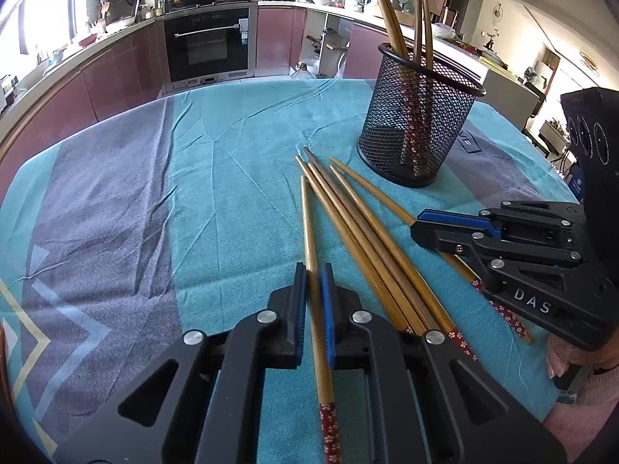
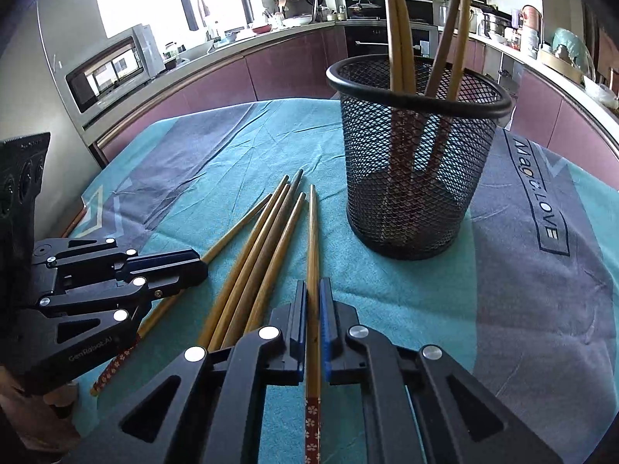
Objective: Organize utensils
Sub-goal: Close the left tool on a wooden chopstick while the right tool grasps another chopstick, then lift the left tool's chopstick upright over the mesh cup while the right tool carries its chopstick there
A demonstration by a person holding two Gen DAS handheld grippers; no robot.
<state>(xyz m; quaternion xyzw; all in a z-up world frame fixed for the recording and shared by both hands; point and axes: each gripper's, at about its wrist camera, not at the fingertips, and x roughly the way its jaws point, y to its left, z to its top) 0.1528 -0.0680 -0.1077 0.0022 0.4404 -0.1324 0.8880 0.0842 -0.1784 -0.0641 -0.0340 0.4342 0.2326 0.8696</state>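
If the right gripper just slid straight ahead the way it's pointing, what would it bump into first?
The right gripper, shut on a chopstick, points just left of the black mesh cup. Most likely only teal cloth lies ahead; it might graze the cup's left side, but depth is hard to judge here.

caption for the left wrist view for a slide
Left gripper shut on a chopstick beside loose chopsticks near a mesh cup.

black tool (image 1: 314,282) with blue pads, silver rivets, seemingly pink sleeve.
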